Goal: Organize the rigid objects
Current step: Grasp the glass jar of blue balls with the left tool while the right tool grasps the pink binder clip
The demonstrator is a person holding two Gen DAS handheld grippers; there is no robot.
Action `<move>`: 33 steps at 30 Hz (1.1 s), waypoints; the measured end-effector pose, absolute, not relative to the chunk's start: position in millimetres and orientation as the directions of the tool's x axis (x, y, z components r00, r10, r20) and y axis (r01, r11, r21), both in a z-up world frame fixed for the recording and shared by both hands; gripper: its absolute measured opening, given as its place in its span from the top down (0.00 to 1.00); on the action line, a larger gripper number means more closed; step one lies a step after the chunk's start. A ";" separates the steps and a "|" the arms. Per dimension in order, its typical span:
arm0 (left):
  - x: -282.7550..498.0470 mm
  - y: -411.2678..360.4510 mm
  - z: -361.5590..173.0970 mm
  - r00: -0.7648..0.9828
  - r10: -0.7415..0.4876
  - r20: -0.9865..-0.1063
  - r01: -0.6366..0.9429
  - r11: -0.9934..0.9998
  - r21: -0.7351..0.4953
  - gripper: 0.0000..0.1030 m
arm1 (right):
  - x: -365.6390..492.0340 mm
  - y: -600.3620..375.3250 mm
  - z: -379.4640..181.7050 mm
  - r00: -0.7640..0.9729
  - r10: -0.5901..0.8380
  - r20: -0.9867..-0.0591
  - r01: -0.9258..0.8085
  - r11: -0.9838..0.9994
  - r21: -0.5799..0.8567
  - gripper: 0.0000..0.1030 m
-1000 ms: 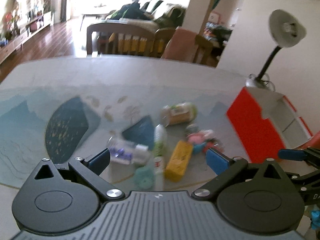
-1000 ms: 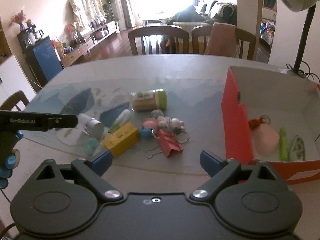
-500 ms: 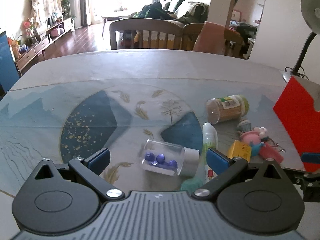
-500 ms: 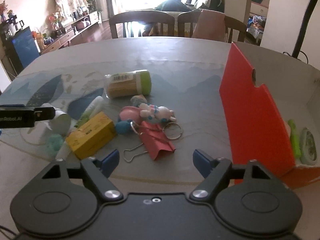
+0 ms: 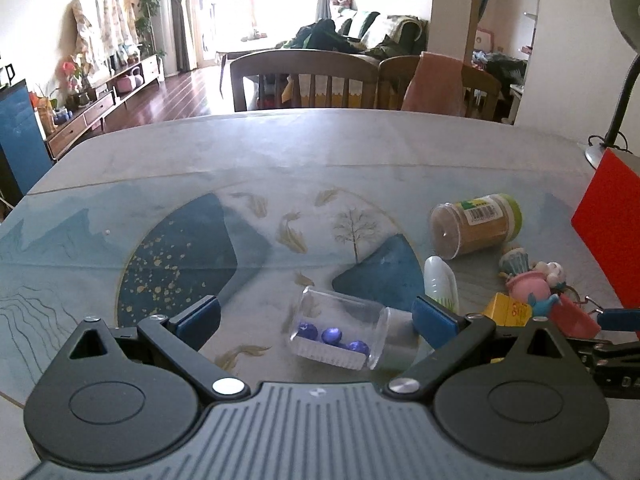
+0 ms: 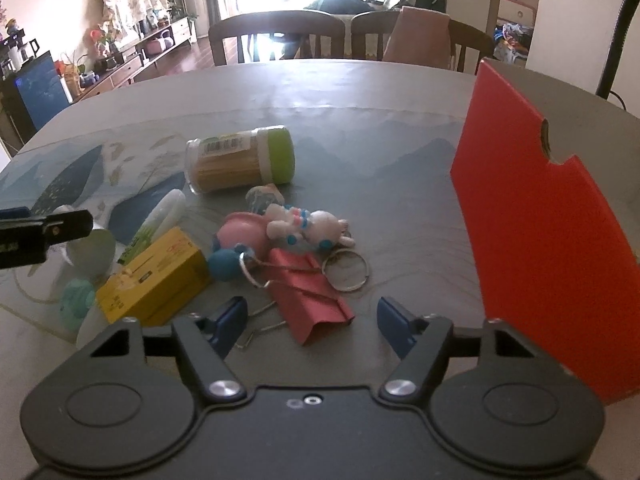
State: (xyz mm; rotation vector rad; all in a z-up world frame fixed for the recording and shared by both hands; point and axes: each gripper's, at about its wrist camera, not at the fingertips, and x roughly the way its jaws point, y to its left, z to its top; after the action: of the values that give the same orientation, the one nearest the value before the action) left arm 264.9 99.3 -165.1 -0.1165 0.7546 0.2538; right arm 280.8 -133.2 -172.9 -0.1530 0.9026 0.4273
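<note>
Both tools lower | right tool [image 6: 312, 320] closing, empty | jar [image 5: 340, 330]: blue beads

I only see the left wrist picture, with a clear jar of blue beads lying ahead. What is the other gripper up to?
Observer: The right gripper hangs over a red binder clip. Its jaws have just been closing, and the clip lies between them, not yet pinched.
Operator: Is anything hooked to that clip?
Observer: A metal key ring lies beside it. Whether the two are joined, I cannot tell.
Operator: And the red box at my right edge?
Observer: The top edge of its near wall has a notch cut into it.
</note>
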 end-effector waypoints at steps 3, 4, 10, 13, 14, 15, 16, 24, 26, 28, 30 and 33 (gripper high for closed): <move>263.1 96.6 -164.2 0.711 0.171 -0.682 -0.257 0.966 -0.026 0.01 | 282.9 -131.2 -173.4 0.543 0.296 -0.786 -0.429 0.902 0.043 0.31; 263.8 95.4 -164.8 0.710 0.167 -0.684 -0.252 0.967 -0.026 0.01 | 283.4 -130.3 -173.6 0.544 0.295 -0.785 -0.431 0.901 0.040 0.32; 272.0 96.1 -174.3 0.690 0.162 -0.705 -0.250 0.968 -0.023 0.01 | 283.2 -127.4 -174.3 0.555 0.296 -0.777 -0.443 0.896 0.025 0.37; 273.5 99.5 -179.2 0.678 0.160 -0.717 -0.263 0.964 -0.033 0.06 | 283.6 -126.6 -174.7 0.559 0.296 -0.775 -0.443 0.896 0.022 0.39; 273.8 100.0 -180.2 0.675 0.155 -0.721 -0.262 0.964 -0.039 0.09 | 283.5 -126.4 -174.8 0.560 0.295 -0.774 -0.443 0.896 0.021 0.40; 273.7 99.8 -180.7 0.674 0.155 -0.722 -0.262 0.964 -0.038 0.10 | 283.1 -126.5 -174.8 0.561 0.296 -0.773 -0.444 0.896 0.022 0.43; 273.3 99.3 -180.9 0.674 0.155 -0.722 -0.260 0.965 -0.036 0.13 | 282.7 -126.4 -174.7 0.562 0.296 -0.772 -0.444 0.896 0.020 0.45; 273.7 98.6 -180.5 0.670 0.151 -0.726 -0.264 0.964 -0.043 0.31 | 279.5 -128.1 -172.7 0.566 0.277 -0.776 -0.428 0.904 0.010 0.56; 273.6 98.3 -179.9 0.670 0.150 -0.727 -0.263 0.964 -0.042 0.33 | 278.4 -130.0 -171.2 0.565 0.284 -0.774 -0.425 0.905 0.022 0.63; 273.4 98.6 -179.4 0.668 0.151 -0.729 -0.263 0.964 -0.040 0.33 | 276.5 -130.2 -170.3 0.568 0.285 -0.772 -0.428 0.904 0.019 0.69; 272.8 99.5 -178.6 0.665 0.153 -0.731 -0.270 0.962 -0.043 0.33 | 274.5 -131.4 -168.6 0.568 0.286 -0.772 -0.428 0.904 0.020 0.70; 270.8 100.2 -176.2 0.664 0.154 -0.732 -0.277 0.959 -0.050 0.34 | 270.9 -134.4 -166.2 0.570 0.292 -0.768 -0.427 0.904 0.027 0.71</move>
State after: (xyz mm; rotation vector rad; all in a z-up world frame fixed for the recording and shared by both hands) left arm 270.8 100.2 -176.2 -0.1622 0.8096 0.2449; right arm 270.8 -134.4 -166.2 -0.1680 0.8670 0.4240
